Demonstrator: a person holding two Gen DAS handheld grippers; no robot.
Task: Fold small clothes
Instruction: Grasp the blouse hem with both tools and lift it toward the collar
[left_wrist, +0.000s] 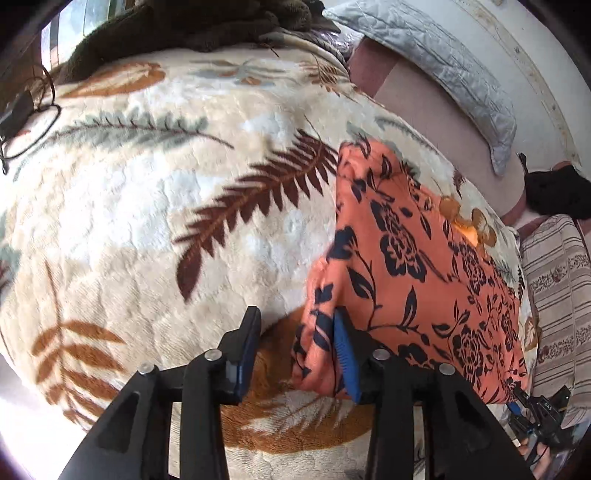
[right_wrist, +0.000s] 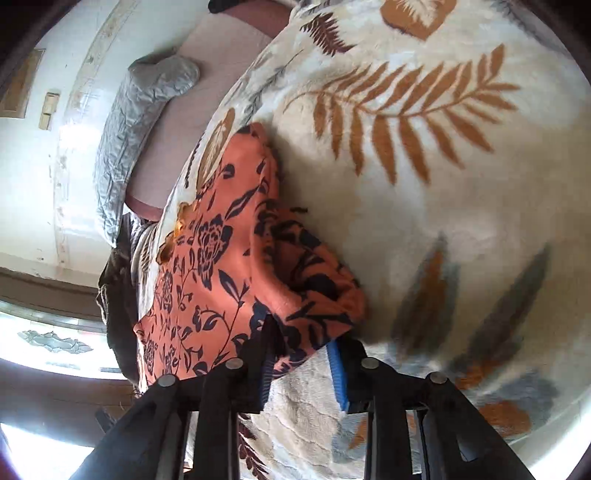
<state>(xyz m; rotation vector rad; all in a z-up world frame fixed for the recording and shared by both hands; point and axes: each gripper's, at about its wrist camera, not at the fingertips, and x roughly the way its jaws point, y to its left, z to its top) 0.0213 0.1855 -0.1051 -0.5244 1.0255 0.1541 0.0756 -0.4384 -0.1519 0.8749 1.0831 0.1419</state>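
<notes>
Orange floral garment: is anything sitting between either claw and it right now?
Nothing visible. The orange floral garment lies on the leaf-print blanket right at the left claw, whose fingers stand apart. At the right claw its edge drapes between the open fingers.

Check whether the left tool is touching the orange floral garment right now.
Touching. In the left wrist view, the left tool has its right finger's blue pad against the edge of the orange floral garment; the other finger stands clear over the blanket.

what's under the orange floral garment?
The orange floral garment lies on the cream leaf-print blanket, which shows all around it. Whatever sits under the cloth's middle is covered and can't be seen.
</notes>
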